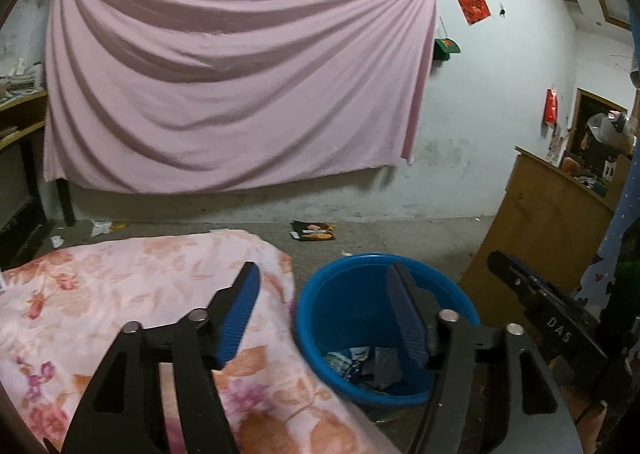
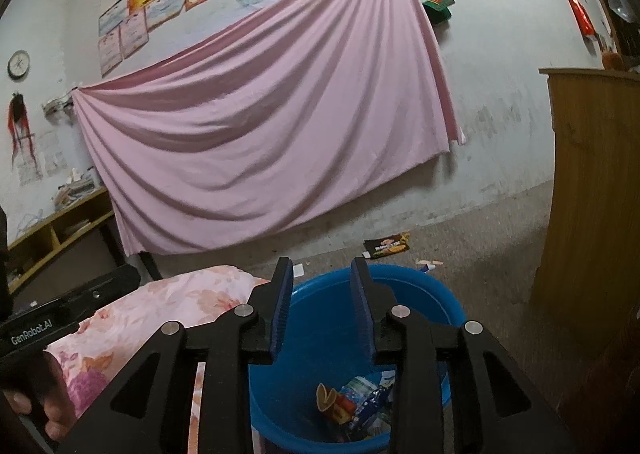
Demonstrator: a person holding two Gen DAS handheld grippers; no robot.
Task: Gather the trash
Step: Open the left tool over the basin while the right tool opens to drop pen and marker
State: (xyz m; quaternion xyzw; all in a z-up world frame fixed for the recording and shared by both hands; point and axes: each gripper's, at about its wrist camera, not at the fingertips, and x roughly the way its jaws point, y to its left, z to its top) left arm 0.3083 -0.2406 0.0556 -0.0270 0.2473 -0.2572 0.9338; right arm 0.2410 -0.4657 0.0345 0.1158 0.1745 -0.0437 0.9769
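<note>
Below my fingers, the blue bucket (image 2: 420, 294) beside the floral blanket (image 1: 120, 274) holds a heap of wrappers (image 2: 356, 402), and both my left gripper (image 1: 328, 314) and right gripper (image 2: 320, 310) hang above it with jaws parted and nothing between the pads, so I judge a drop just made. Next I would go for the dark snack packet (image 1: 314, 232) lying on the floor near the wall. Scraps further left on the floor are too small to identify, and my own fingers hide part of the bucket's bottom.
</note>
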